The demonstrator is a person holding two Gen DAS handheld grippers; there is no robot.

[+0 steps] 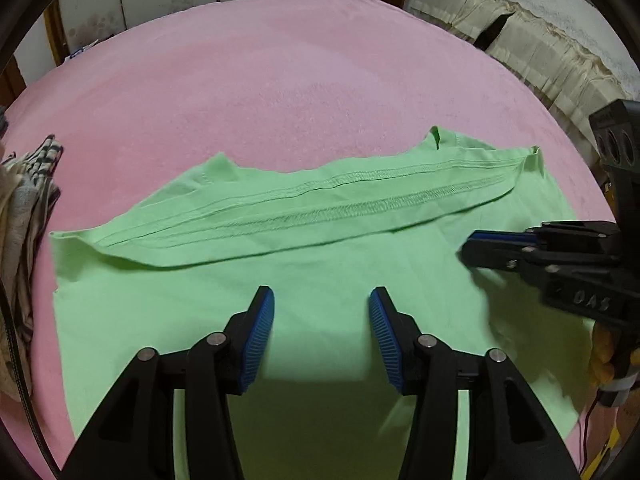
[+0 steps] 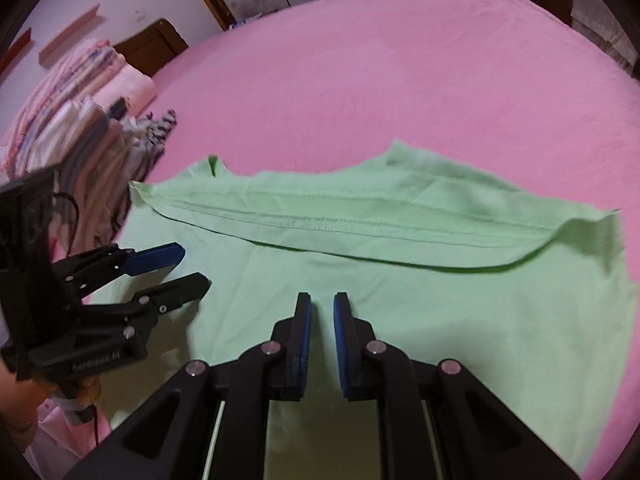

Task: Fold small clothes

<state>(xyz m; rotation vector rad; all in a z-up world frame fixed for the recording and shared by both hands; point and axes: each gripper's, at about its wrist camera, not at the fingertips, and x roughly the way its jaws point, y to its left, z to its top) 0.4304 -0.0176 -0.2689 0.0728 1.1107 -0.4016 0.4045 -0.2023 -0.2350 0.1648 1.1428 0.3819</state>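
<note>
A light green garment (image 1: 280, 280) lies spread on the pink bed cover (image 1: 260, 92), its far hem folded back toward me in a long strip (image 1: 320, 208). It also shows in the right wrist view (image 2: 400, 300). My left gripper (image 1: 321, 300) is open and empty just above the cloth's near middle. My right gripper (image 2: 322, 304) hovers over the cloth with a narrow gap between its pads, holding nothing. The right gripper shows at the right in the left wrist view (image 1: 468, 248). The left gripper shows at the left in the right wrist view (image 2: 192, 268).
A stack of folded clothes (image 2: 92, 148) sits at the left edge of the bed, also visible in the left wrist view (image 1: 24, 216). Cream bedding (image 1: 532, 40) lies at the far right. A wooden headboard (image 2: 148, 52) and screen panels stand behind.
</note>
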